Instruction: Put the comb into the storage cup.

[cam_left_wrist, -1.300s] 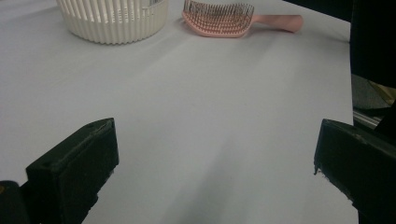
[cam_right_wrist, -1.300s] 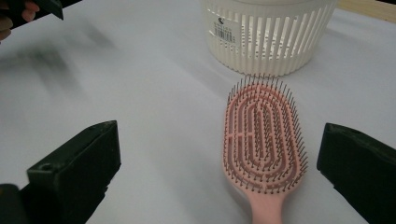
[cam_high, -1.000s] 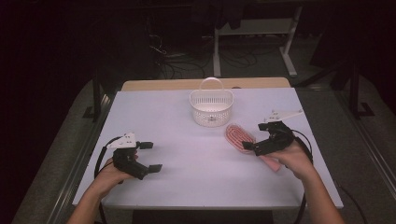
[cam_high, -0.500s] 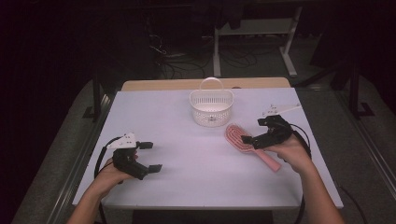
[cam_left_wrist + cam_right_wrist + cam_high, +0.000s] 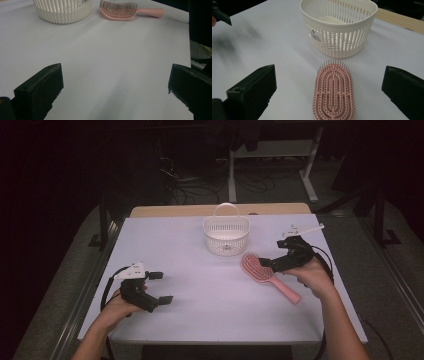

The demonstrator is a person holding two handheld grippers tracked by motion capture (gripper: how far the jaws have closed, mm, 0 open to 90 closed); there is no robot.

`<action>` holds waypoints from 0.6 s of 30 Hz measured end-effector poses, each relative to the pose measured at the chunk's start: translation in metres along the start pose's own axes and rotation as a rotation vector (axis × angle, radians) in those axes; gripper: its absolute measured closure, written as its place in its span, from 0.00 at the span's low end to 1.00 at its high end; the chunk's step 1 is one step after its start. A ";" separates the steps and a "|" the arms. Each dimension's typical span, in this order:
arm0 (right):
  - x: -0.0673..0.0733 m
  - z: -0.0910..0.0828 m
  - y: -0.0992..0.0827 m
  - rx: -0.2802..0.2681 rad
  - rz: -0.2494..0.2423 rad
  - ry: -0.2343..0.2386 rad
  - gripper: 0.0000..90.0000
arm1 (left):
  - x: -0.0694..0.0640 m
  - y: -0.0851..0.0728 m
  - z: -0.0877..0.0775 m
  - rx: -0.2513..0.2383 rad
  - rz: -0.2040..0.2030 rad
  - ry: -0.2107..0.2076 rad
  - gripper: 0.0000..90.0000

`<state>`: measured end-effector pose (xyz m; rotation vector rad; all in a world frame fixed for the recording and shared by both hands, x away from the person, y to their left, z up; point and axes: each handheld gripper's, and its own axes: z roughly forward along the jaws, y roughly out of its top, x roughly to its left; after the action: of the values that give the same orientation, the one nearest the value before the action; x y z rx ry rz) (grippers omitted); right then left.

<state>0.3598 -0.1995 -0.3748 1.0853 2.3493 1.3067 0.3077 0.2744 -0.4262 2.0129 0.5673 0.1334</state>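
Nearest the person, at the front left of the white-topped bench, the left hand holds the left claw low over the surface, jaws spread wide and holding nothing; in the left gripper view only bare white surface lies between the two black jaws. A black cable loops from it beside the wrist. Further in, on the right side, the right hand holds the right claw angled down toward the bench centre, jaws likewise wide apart and gripping nothing. A pink plastic paddle hairbrush lies flat on the bench, bristles up, its oval head between the right claw's open jaws in the right gripper view, touching neither; its handle runs back under the right hand. Just beyond the brush head, near but apart from it, stands a small white slatted plastic basket with an upright hoop handle, a label on its wall. Behind the bench, a dark floor with cables.
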 end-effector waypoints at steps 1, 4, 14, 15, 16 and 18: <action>0.000 0.000 0.001 0.000 0.000 -0.001 0.00 | 0.000 0.000 0.000 -0.001 0.000 0.000 0.00; -0.002 0.000 0.004 -0.001 0.000 -0.002 0.00 | 0.000 0.000 0.000 -0.004 -0.002 -0.001 0.00; -0.008 -0.002 0.003 0.000 0.013 -0.020 0.00 | 0.002 0.000 -0.001 -0.012 -0.008 0.002 0.00; -0.008 -0.002 0.002 0.002 0.013 -0.022 0.00 | 0.002 0.000 -0.001 -0.011 -0.008 0.001 0.00; -0.009 -0.002 0.002 0.005 0.012 -0.028 0.00 | 0.002 0.000 -0.001 -0.010 -0.008 0.002 0.00; -0.010 -0.001 0.002 0.008 0.010 -0.042 0.00 | 0.002 0.000 0.000 -0.008 -0.009 0.001 0.00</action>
<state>0.3667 -0.2064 -0.3736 1.1179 2.3233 1.2662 0.3097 0.2758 -0.4265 2.0024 0.5757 0.1311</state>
